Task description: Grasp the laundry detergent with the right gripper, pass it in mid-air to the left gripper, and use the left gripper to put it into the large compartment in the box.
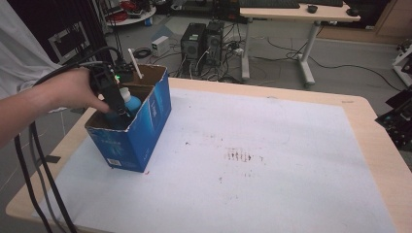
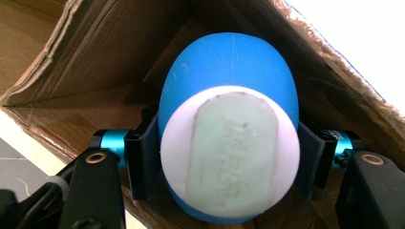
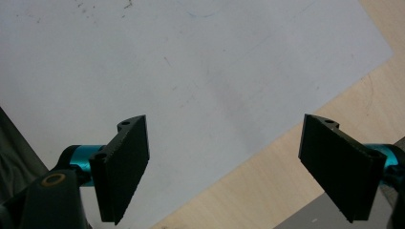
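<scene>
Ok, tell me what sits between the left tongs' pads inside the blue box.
A blue bottle with a white cap, clamped between the left tongs inside the cardboard box, as the left gripper view shows.

Raised letters stand on the pale green oval set into the white cap [image 2: 230, 152] of the blue bottle [image 2: 229, 62], seen in the left gripper view; they run sideways and are too soft to read. The blue cardboard box [image 1: 145, 131] carries a small white printed label low on its side, too small to read.
</scene>
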